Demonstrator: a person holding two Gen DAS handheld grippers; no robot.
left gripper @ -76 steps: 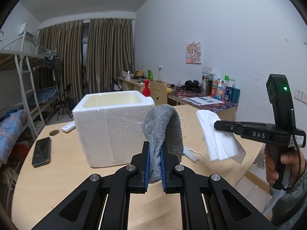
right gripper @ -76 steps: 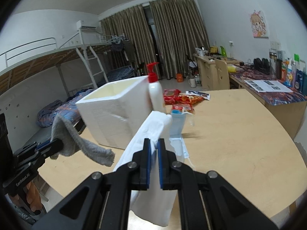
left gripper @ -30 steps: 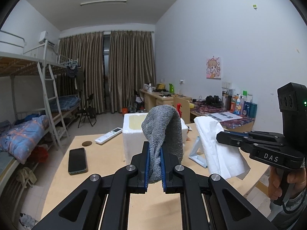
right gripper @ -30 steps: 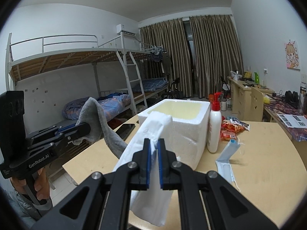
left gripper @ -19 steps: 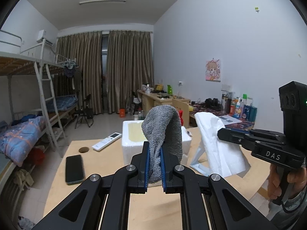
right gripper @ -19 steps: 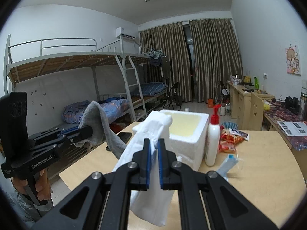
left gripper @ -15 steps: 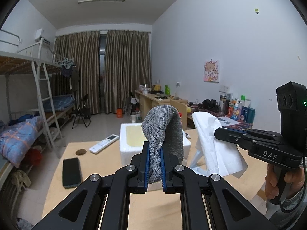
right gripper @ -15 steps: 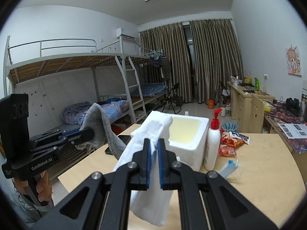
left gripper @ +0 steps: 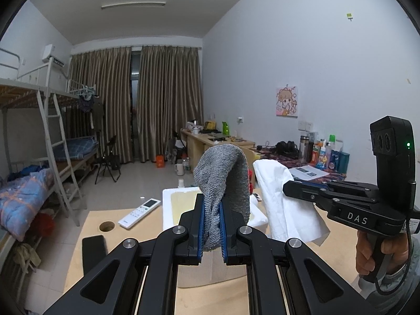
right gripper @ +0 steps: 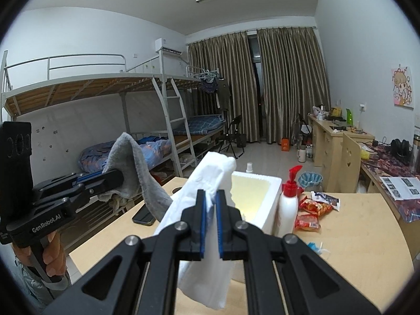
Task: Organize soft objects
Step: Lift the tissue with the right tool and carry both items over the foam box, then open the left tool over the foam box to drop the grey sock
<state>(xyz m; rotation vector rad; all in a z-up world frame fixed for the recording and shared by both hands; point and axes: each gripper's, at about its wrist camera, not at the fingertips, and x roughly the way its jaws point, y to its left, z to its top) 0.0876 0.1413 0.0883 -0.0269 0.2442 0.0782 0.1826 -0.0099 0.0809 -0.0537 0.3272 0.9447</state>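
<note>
My left gripper (left gripper: 211,227) is shut on a grey knitted cloth (left gripper: 223,173) that folds over above its tips. My right gripper (right gripper: 210,227) is shut on a white cloth (right gripper: 207,249) that hangs down past its fingers. Both are held up in the air over the near side of the white foam box (right gripper: 262,202), whose open top shows a yellowish inside. In the left wrist view the right gripper (left gripper: 286,187) holds the white cloth (left gripper: 286,210) just right of the grey one. In the right wrist view the left gripper (right gripper: 119,177) carries the grey cloth (right gripper: 136,170) at left.
On the wooden table (right gripper: 367,236) stand a white pump bottle with a red top (right gripper: 287,212), red snack packets (right gripper: 315,210) and a blue face mask (right gripper: 315,246). A black phone (left gripper: 93,246), a white remote (left gripper: 139,212) and a cable hole (left gripper: 107,227) lie left of the box.
Both grippers have risen and drawn back with their cloths, so the foam box now looks lower and smaller in both views. Neither grip has changed.
</note>
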